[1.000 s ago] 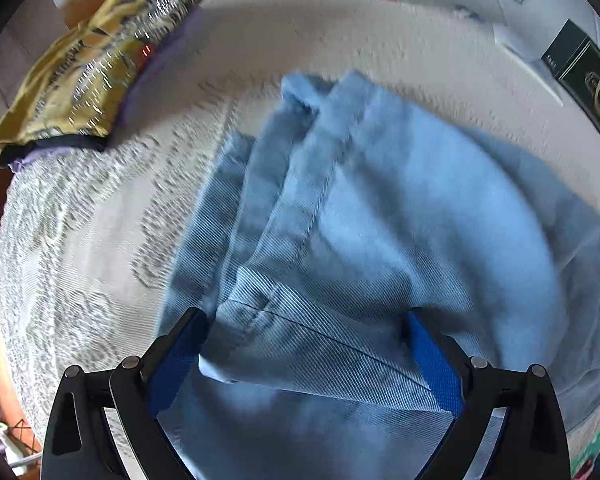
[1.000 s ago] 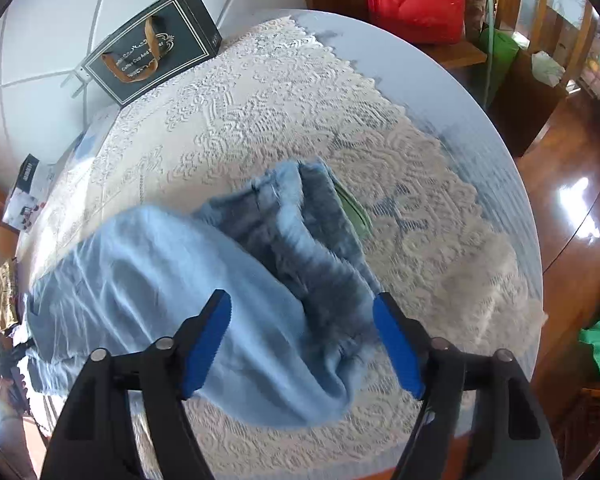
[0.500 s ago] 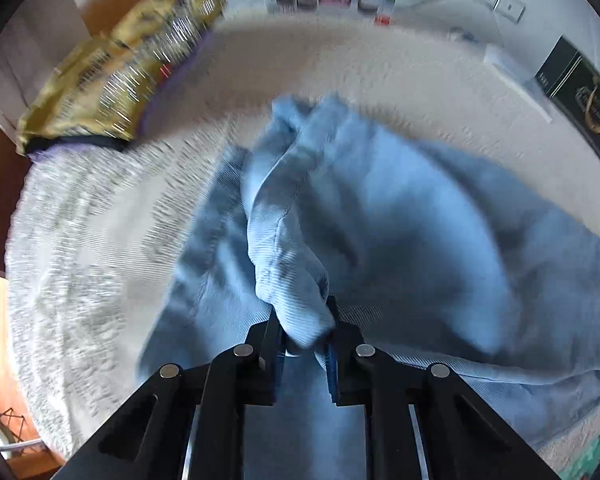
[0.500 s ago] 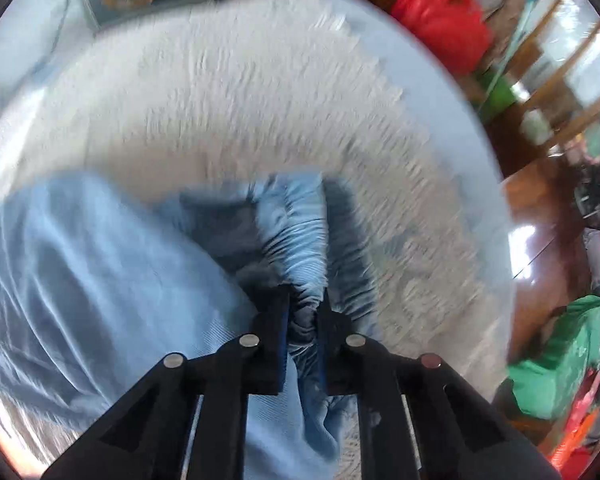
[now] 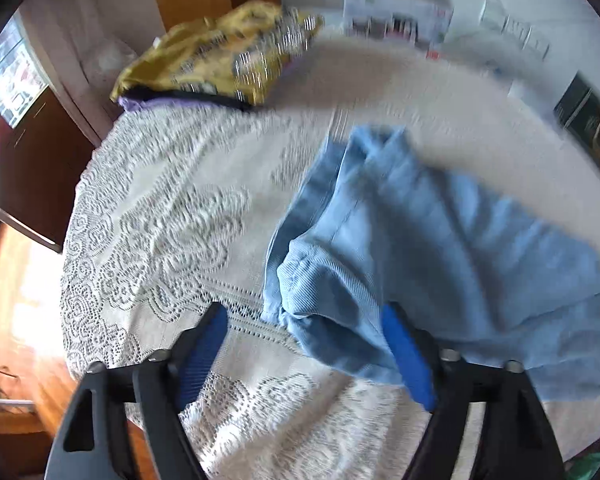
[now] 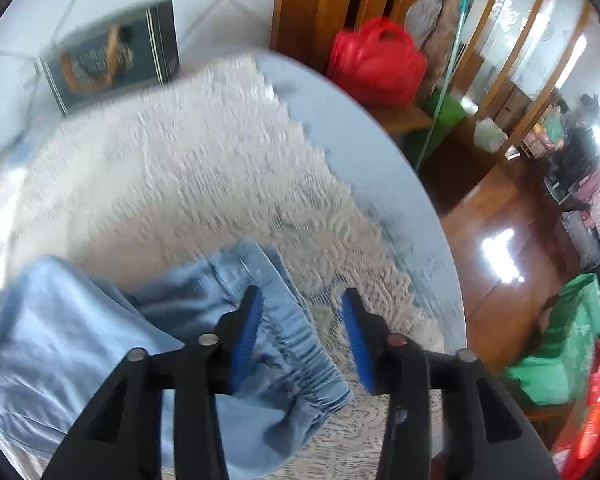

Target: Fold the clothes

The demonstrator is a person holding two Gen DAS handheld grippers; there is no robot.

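Note:
A light blue denim garment (image 5: 420,240) lies bunched on a lace-covered round table (image 5: 172,220). My left gripper (image 5: 306,354) is open and empty; a rolled hem end of the garment lies between its blue pads, nearer the right one. In the right wrist view the garment's gathered elastic waistband (image 6: 300,340) lies under my right gripper (image 6: 300,336), which is open with its blue pads apart, the left pad over the waistband. The rest of the garment (image 6: 68,340) spreads to the left.
A folded yellow patterned cloth (image 5: 220,64) lies at the table's far left edge. A dark gift bag (image 6: 112,60) stands at the back by the tiled wall. A red bag (image 6: 376,64) and green bags (image 6: 560,344) sit beyond the table's right edge, above a wooden floor.
Both grippers were shut on the garment half a second ago and have now opened and let it go. Both have drawn back, and the views are blurred with motion.

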